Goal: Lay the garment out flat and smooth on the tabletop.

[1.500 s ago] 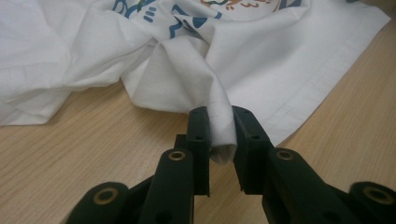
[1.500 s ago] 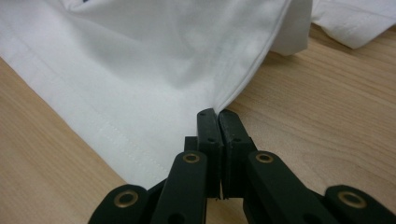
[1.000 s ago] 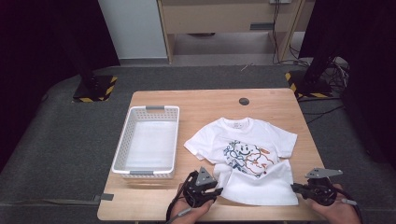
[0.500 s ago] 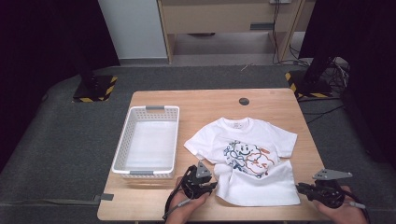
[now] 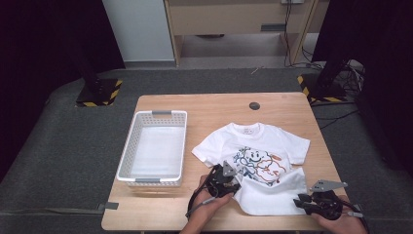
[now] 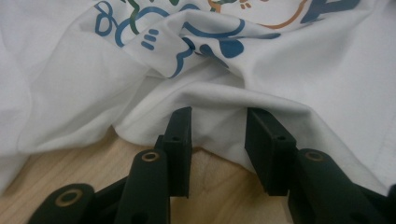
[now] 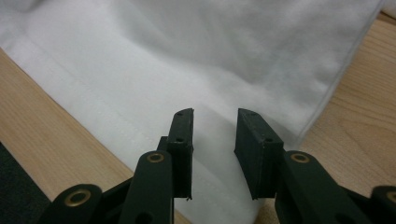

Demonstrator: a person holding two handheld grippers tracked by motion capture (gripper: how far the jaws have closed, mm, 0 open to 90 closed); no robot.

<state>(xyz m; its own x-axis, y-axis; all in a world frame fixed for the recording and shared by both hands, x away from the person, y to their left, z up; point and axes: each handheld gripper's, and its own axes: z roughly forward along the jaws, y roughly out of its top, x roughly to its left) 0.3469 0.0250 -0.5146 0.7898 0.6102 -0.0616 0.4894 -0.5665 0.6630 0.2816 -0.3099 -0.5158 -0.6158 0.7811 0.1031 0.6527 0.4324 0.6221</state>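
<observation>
A white T-shirt (image 5: 253, 141) with a cartoon print lies flat on the wooden table (image 5: 209, 105), its lower part folded up over the print. My left gripper (image 5: 236, 185) is at the shirt's near left edge. In the left gripper view its jaws (image 6: 217, 116) have just been opening, and a folded edge of the shirt (image 6: 303, 60) lies at their tips without being pinched. My right gripper (image 5: 299, 202) is at the near right corner. Its jaws (image 7: 215, 114) have also just been opening and stand apart over the hem (image 7: 187, 56), with no cloth pressed between the pads.
An empty white plastic basket (image 5: 127, 161) stands on the table's left part. A small black disc (image 5: 254, 105) sits near the far edge. Bare wood (image 7: 51, 116) runs along the near edge in front of the shirt. Dark floor surrounds the table.
My left gripper has moved right, up to the shirt's folded edge. My right gripper has shifted slightly left at the near corner, and its jaws have parted.
</observation>
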